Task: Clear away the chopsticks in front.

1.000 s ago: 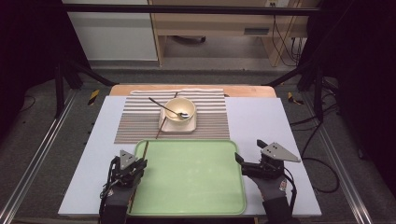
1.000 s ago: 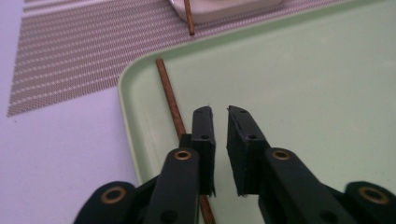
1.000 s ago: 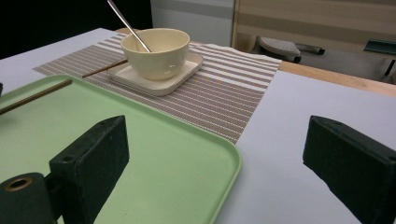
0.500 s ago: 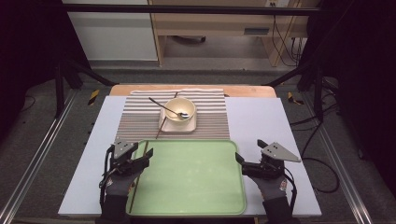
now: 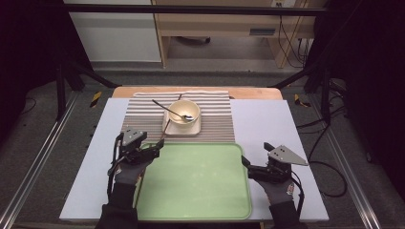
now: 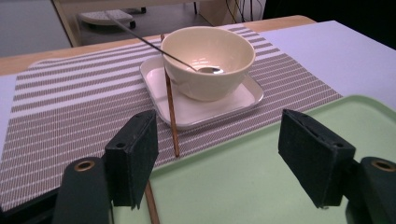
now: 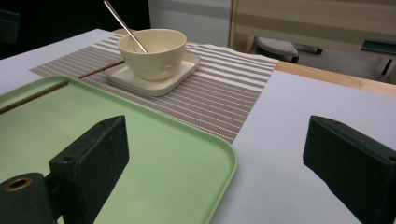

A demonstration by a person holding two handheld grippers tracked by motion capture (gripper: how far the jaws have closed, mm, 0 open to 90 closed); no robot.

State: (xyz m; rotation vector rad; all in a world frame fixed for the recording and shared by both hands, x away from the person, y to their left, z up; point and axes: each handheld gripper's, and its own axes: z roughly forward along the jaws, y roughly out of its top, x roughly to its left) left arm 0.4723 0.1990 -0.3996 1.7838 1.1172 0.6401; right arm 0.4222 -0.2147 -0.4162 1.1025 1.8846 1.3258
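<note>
**Chopstick Let Go on the Tray's Edge, Bowl Set Untouched**

The left gripper (image 5: 154, 149) had just been opening its jaws and stood wide with nothing between the pads — the brown chopstick (image 6: 171, 108) lay just below and ahead of it, its near end on the left side of the green tray (image 5: 200, 210), its far end leaning on the white square plate (image 6: 243, 98). The right gripper (image 5: 246, 163) hung wide and empty at the tray's right rim, holding nothing.

Judged from how things lay, the work looked barely begun: one chopstick was partly on the tray, while the cream bowl (image 5: 184, 112), the metal spoon (image 6: 205, 69) resting in it and the plate beneath sat ahead of both grippers on the striped placemat (image 5: 215, 129) — apparently left to move.

Counted: one tray, one bowl, one spoon, one plate, one placemat, one chopstick that I could make out, two grippers.
</note>
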